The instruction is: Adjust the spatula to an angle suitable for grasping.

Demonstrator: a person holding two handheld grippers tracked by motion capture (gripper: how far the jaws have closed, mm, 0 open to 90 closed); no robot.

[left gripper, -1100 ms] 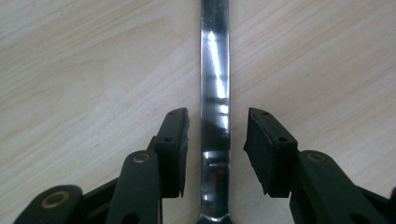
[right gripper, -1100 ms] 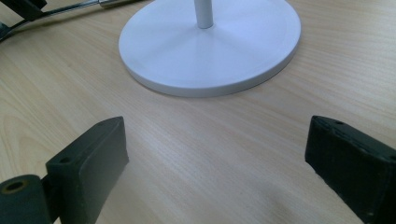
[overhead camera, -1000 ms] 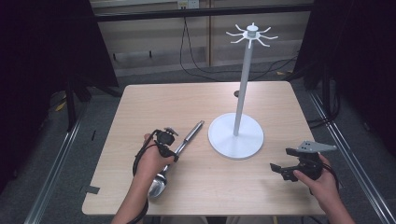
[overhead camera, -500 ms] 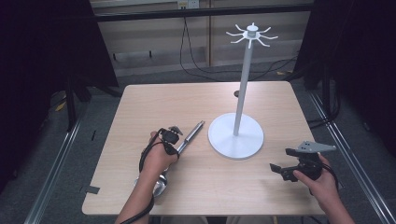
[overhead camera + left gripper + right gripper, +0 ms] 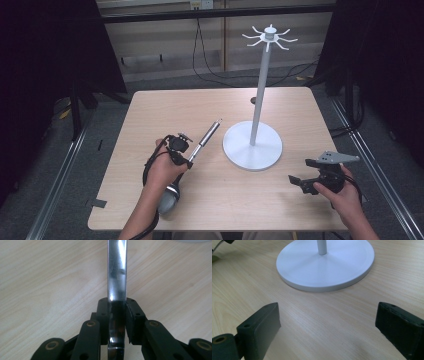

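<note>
Clamped between the left gripper [image 5: 117, 322] pads: the shiny handle of a metal ladle [image 5: 202, 142], jaws just closed on it, handle aimed at one o'clock, bowl at the table's [image 5: 165, 110] near edge. Spread wide and empty: right gripper [image 5: 327, 322], at five o'clock from the white stand [image 5: 252, 145].

From my station, the white stand [image 5: 253, 145] blocks the table [image 5: 210, 107] centre, its hooks [image 5: 270, 37] overhead. The ladle [image 5: 192, 155] lies across nine o'clock. Eleven and six o'clock offer free passage.
</note>
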